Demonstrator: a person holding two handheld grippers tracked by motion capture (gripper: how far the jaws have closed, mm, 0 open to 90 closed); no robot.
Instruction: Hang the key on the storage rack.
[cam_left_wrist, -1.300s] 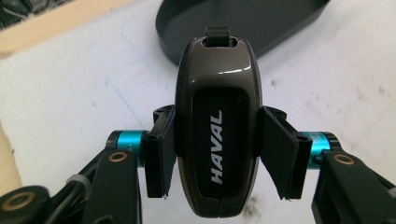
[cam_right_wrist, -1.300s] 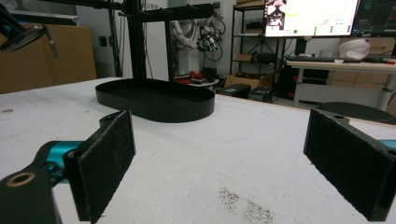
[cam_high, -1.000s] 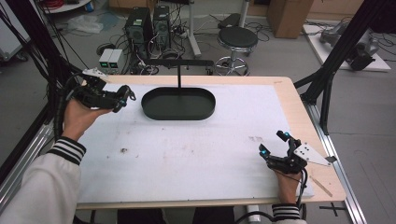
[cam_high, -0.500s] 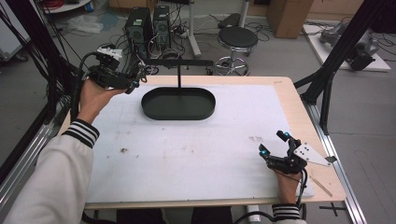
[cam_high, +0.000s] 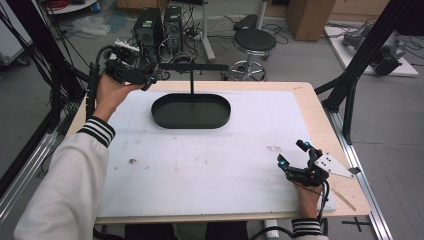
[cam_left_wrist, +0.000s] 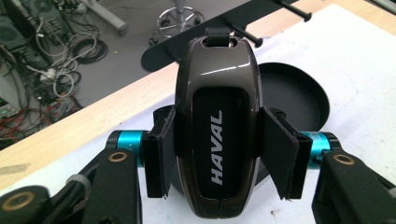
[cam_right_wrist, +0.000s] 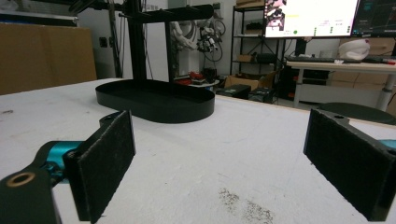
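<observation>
A: What changed around the black tray on the desk?
B: The left gripper has risen to the tray's far-left corner; the right gripper stayed well right of the tray, jaws open, empty.
A: And the key fob?
B: Clamped in the left jaws above the tray's rim; it reads "HAVAL"; its lower end is cut off.

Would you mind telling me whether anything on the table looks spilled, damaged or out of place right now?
Only small blemishes: the white mat carries a dark speck near the left sleeve and a faint smudge by the right gripper. The black tray sits level, and the key fob is squarely clamped in the left gripper.
</observation>
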